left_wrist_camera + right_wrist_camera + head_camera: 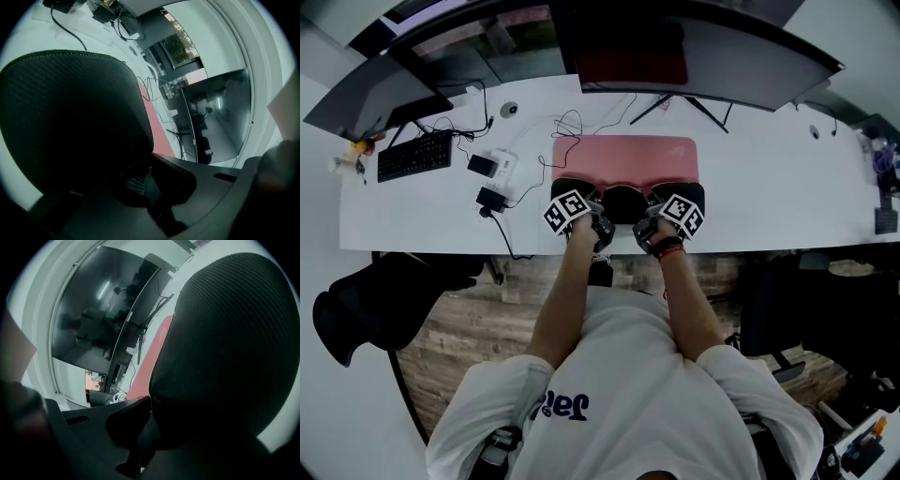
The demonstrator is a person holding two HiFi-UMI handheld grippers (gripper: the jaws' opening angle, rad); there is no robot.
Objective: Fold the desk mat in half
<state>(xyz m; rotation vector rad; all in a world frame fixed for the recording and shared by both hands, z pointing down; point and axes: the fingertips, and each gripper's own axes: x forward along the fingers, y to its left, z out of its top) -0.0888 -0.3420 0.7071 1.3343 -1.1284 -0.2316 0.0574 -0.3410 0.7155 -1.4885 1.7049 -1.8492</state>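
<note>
A pink desk mat (623,157) lies on the white desk (769,187), and its near edge is lifted so the black textured underside (623,201) shows. My left gripper (584,208) is shut on the mat's near left corner, my right gripper (668,208) on the near right corner. In the left gripper view the black underside (70,117) curls up from the jaws, with a strip of pink top (152,124) beyond. The right gripper view shows the same black flap (225,343) and pink strip (151,359).
A wide curved monitor (703,47) stands behind the mat, with a second screen (366,94) at the left. A black keyboard (414,155), a small white device (492,165), an adapter (490,200) and cables (567,127) lie left of the mat. A black chair (375,300) stands by the floor.
</note>
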